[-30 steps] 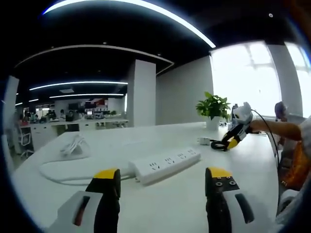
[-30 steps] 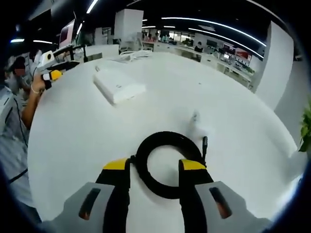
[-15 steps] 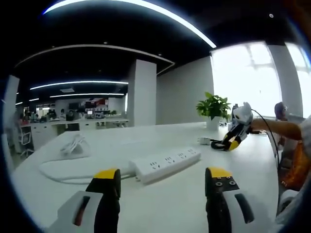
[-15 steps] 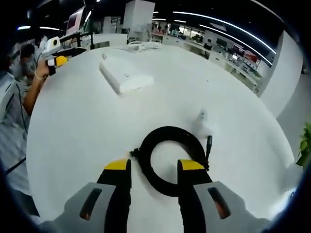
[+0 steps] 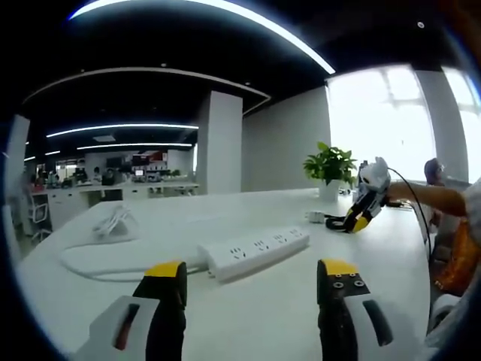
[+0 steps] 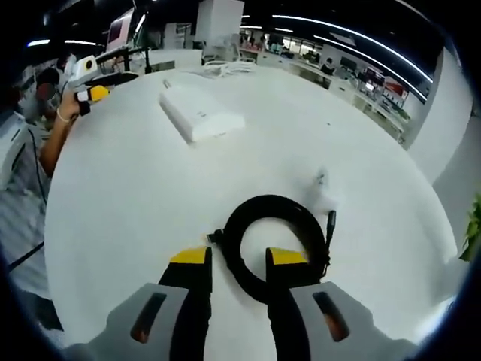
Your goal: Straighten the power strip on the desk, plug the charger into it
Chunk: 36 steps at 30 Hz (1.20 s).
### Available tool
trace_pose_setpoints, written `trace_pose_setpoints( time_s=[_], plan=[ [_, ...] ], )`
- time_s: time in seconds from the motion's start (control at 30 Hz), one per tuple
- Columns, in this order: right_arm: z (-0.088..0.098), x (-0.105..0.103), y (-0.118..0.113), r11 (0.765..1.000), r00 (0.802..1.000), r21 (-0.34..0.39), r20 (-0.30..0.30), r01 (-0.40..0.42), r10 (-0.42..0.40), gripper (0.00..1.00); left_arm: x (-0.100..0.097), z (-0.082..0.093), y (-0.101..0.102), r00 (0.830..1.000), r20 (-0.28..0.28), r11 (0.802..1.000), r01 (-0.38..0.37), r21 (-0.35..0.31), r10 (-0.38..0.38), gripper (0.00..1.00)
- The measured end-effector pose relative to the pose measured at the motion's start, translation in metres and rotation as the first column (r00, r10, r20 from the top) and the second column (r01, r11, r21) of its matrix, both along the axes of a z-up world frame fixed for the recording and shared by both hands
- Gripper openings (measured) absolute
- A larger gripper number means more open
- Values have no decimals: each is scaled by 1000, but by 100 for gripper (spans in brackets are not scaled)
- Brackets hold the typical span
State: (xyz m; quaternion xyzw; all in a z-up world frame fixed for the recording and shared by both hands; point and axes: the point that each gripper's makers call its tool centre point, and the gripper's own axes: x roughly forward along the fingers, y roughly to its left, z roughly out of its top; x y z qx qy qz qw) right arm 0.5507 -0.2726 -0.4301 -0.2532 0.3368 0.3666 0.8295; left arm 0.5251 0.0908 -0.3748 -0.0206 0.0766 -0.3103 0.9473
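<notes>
Left gripper view: the left claw [image 5: 253, 280] is released, its two yellow-tipped jaws standing well apart over the white surface [image 5: 270, 316] with nothing between them. Just beyond the jaw tips lies the white power strip [image 5: 254, 253], flat on the surface and set at a slant, sockets facing up. Its white cable [image 5: 105, 263] runs away from the strip's far-left end in a wide loop, ending near a bundle of white cord [image 5: 113, 222]. Past the strip's other end, the right claw [image 5: 353, 223] is seen held by a person's arm [image 5: 428, 197], its tips at a black coiled cable [image 5: 337, 222] beside a small white charger [image 5: 316, 217]. A potted plant [image 5: 329, 167] stands behind the charger.

Right gripper view: the right claw [image 6: 237, 259] has its jaws drawn close on the near arc of the black coiled cable [image 6: 275, 235], gripping it against the surface [image 6: 135, 195]. The white charger [image 6: 323, 192] lies just beyond the coil. Farther out is the power strip [image 6: 197, 116], well apart from the coil. Beside the strip's far end, the left claw [image 6: 89, 93] is in a person's hand [image 6: 66, 113].
</notes>
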Motion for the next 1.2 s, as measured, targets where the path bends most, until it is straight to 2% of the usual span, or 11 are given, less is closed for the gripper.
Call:
trace_pose_setpoints(
  time_s=[0.4,0.5,0.77,0.97,1.2],
  plan=[
    [-3,-5,7,997,997,-57,-70,-49,45,16,-2,-2,1,1000,-3,1000,-2,1,2,71],
    [-4,-4,7,996,996,-69,-76,-57,52,11,-2,-2,2,1000,-3,1000,-5,0,5,71],
    [-3,-4,8,994,994,-86,-90,-72,64,8,-3,0,3,1000,-1,1000,-7,-2,7,71],
    [-2,-3,11,997,994,-58,-98,-48,42,6,-2,-1,2,1000,-7,1000,-6,-2,6,70],
    [9,3,17,999,999,35,-39,-5,6,5,-2,3,2,1000,3,1000,-7,-10,7,69]
  ],
)
